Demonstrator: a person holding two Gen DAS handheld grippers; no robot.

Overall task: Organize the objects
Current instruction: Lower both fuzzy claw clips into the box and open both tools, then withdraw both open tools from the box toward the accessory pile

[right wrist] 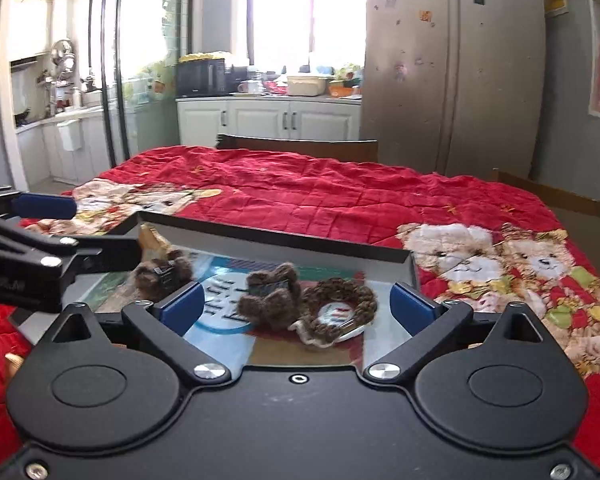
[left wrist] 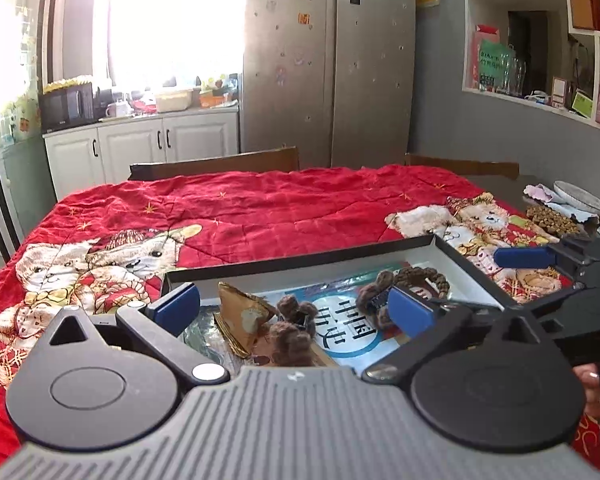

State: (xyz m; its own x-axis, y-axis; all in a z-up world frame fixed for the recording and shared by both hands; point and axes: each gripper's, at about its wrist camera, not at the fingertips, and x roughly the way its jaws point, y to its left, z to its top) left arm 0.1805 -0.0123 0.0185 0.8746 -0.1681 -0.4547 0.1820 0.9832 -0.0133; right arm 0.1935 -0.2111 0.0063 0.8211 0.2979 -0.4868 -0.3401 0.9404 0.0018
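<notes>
- While hovering over the near edge of the box, left gripper (left wrist: 294, 308) spread wide, nothing between the blue pads (left wrist: 176, 306); right gripper (right wrist: 298, 306) likewise spread wide and empty, its pads clear of everything below.
- Seen from the left wrist, the right gripper's fingers reaching in from the right, just beside the box's right wall; seen from the right wrist, the left gripper entering from the left edge.
- Directly ahead of both: shallow black-rimmed box (left wrist: 300, 258) with a white inner wall, lying on the red quilt.
- Inside the box, lying loose on a picture book with a blue-and-white cover (left wrist: 348, 330): two brown fuzzy hair clips (right wrist: 270, 294), one brown braided hair ring (right wrist: 340, 300), one gold folded-paper piece (left wrist: 240, 320) at the left end.
- Probably gathered there as the sorting destination, grouped small accessories resting on the flat book.
- Red bear-print quilt (left wrist: 260, 212) covering the table, apparently bare of further loose items near the box.
- Beyond the quilt's far right edge: pile of brown pellets (left wrist: 550, 218) and a plate (left wrist: 580, 196), well apart from the box.
</notes>
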